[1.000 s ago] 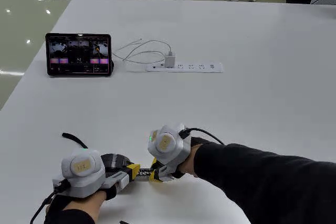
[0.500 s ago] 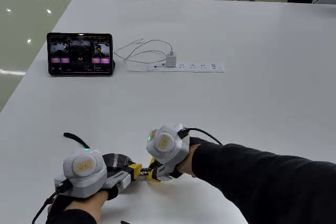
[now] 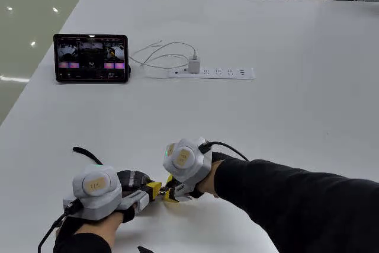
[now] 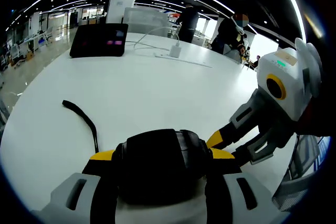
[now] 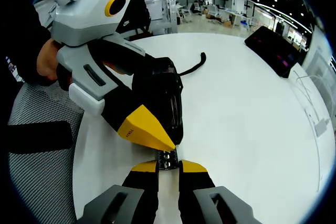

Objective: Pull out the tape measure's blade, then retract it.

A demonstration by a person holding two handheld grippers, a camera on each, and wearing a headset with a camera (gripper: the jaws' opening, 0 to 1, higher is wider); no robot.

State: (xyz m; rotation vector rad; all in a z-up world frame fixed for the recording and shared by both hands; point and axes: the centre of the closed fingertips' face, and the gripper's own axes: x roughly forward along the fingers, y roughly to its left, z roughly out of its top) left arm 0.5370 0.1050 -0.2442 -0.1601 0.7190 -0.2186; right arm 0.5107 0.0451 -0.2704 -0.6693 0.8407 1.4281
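Your left gripper jaws clamp tape measure between them, on desk. Your right gripper jaws pinch blade tip between their ends. Unchanged since earlier: blade barely out.

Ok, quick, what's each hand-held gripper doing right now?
Left hand-held gripper: shut on the tape measure.
Right hand-held gripper: shut on the blade.

Open table right of the right gripper; tablet and power strip stand well beyond.
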